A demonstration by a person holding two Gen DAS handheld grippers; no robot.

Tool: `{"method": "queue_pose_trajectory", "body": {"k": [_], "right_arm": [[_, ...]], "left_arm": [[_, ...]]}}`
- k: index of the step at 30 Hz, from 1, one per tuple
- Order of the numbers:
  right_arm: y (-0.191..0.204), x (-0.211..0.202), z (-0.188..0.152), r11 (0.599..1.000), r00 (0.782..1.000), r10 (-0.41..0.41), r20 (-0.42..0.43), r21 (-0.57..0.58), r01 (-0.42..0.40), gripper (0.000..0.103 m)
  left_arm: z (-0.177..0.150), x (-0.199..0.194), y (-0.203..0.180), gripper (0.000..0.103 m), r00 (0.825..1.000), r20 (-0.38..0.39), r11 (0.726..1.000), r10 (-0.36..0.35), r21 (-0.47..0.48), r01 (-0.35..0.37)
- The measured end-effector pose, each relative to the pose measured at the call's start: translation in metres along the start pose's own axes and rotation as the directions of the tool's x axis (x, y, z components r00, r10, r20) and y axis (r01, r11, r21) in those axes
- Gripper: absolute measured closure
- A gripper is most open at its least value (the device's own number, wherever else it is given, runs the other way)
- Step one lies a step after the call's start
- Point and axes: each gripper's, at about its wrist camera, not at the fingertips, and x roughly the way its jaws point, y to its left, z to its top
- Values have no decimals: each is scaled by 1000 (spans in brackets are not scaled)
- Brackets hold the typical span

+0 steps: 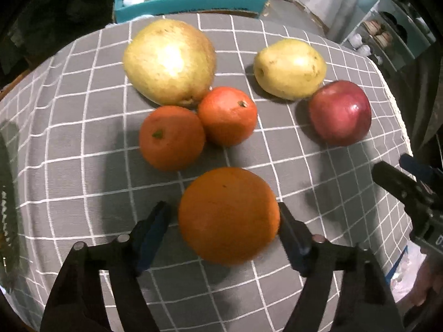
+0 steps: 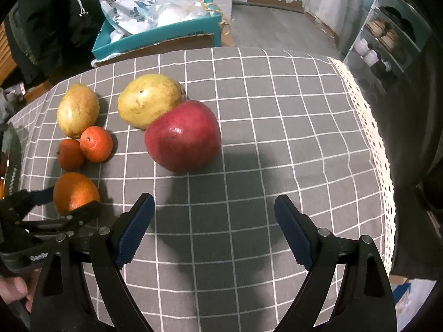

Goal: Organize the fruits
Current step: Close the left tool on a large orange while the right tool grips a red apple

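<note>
A large orange lies on the grey checked cloth between the fingers of my left gripper. The right pad is at its skin; a thin strip of cloth shows between the left pad and the fruit. Beyond it lie two tangerines, a big yellow pear, a smaller pear and a red apple. My right gripper hangs open and holds nothing, just short of the apple. The left gripper shows at that view's left edge, around the orange.
A teal box with plastic bags stands behind the table. The cloth's lace edge marks the right side of the table, with a shoe shelf beyond. A dark glossy object lies at the far left. A hand grips the left tool.
</note>
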Motion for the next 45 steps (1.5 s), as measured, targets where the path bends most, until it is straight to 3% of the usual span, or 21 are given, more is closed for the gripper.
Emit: {"method": "queue_pose_trajectory", "body": {"k": [2,11,24,29,33,45], "right_arm": [[1,3,3,1000,1000,8,2,-6,-8,15],[16,22,23,996,999,46,-10,-79,-47,15],[35,62,51,989,998,10,-65,-146,-20,15],[35,72,53,990,997,4,-77,-139,-15,15],[34,77,52,991,996,0,-90,-132,-12,25],[29,62,37,997,998,11,-57,-73,-15,26]], "left_arm": [[-1,-2,-2,38,1000,9,1000,-23,14,23],[-4,-12,3,38,999,29,999,26,29,-27],[0,-39,47,38,993,95,997,72,-31,-70],[2,-44,58,38,991,105,996,78,-52,-73],[4,-47,60,38,990,114,995,82,-58,-75],[9,-59,55,38,986,147,996,82,-56,-75]]}}
